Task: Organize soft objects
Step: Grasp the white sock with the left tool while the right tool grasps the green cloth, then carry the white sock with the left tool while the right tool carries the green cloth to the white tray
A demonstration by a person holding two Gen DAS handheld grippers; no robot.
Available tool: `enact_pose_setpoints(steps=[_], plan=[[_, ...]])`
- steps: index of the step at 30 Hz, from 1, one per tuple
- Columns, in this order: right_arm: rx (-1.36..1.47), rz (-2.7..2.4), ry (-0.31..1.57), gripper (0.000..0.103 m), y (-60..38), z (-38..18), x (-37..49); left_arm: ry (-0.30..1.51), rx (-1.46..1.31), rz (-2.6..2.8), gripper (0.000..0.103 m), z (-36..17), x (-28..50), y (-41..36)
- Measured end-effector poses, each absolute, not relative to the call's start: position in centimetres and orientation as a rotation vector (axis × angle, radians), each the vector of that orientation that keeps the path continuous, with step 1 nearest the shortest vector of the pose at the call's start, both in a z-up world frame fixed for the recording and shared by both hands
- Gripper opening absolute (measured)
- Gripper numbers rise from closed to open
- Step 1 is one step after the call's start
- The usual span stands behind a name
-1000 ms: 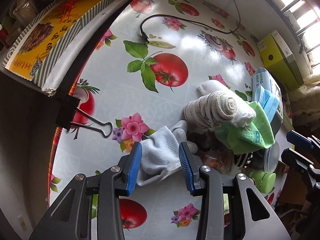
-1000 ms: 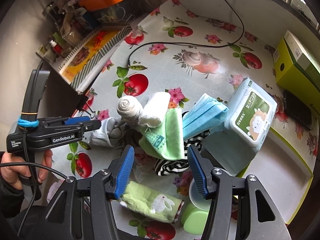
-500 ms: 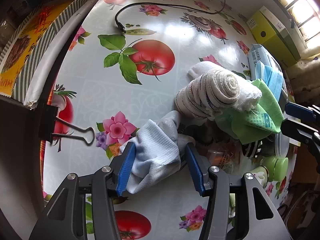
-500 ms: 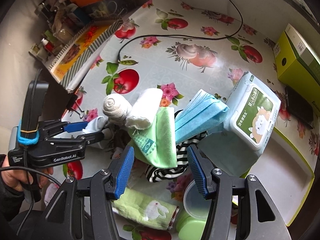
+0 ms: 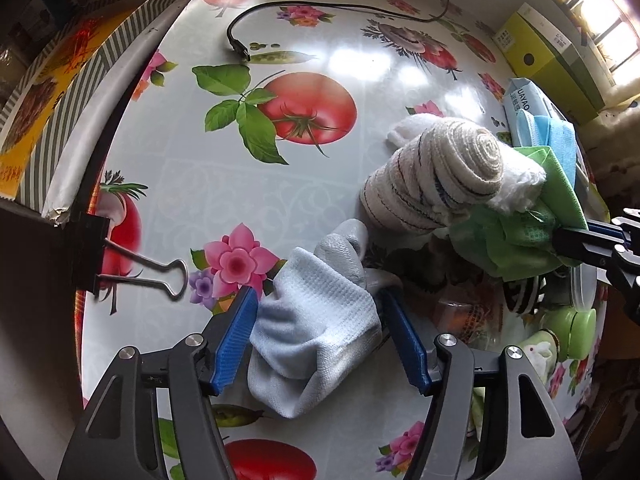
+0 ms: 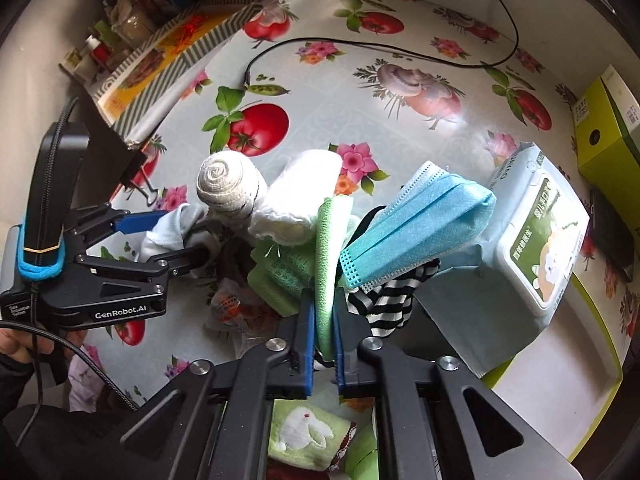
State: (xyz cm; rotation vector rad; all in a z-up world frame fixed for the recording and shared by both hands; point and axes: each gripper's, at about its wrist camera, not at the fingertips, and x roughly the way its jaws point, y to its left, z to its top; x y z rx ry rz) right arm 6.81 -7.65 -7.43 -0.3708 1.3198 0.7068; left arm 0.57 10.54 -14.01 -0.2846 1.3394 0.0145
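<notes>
Jaws of the right gripper [image 6: 323, 332] are pinching the folded green microfibre cloth [image 6: 326, 248] by its near edge, likely to draw it out from under the blue pleated face masks [image 6: 416, 232]; the left gripper [image 5: 320, 336], jaws wide, is bracketing the grey knitted work glove [image 5: 316, 320] at the pile's left end, beside the striped rolled towel [image 5: 436, 176], seemingly ready to clamp on the tomato-print tablecloth [image 5: 200, 208].
</notes>
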Motion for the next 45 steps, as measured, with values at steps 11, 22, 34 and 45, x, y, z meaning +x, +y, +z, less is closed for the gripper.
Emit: enact_pose_setpoints(steps=[11,22,34,45], plan=[[-0.237,0.723,1.278,0.005,-10.4,-4.2,5.9,1.331,-0.368,0.049,0.037,-12.6,-1.1,11.6],[-0.111,0.710,1.222,0.005,-14.3,-1.4,5.1,1.263,-0.372,0.015,0.029,-7.9,-1.4,9.7],[0.022,0.622,1.138,0.005,-20.8,1.6,4.8,1.174,-0.290,-0.114,0.028,-2.2,1.8,4.3],[0.117,0.483,1.120,0.005,-27.6,1.3,5.3,1.168,-0.190,-0.280,0.028,-0.8,5.0,-3.7]])
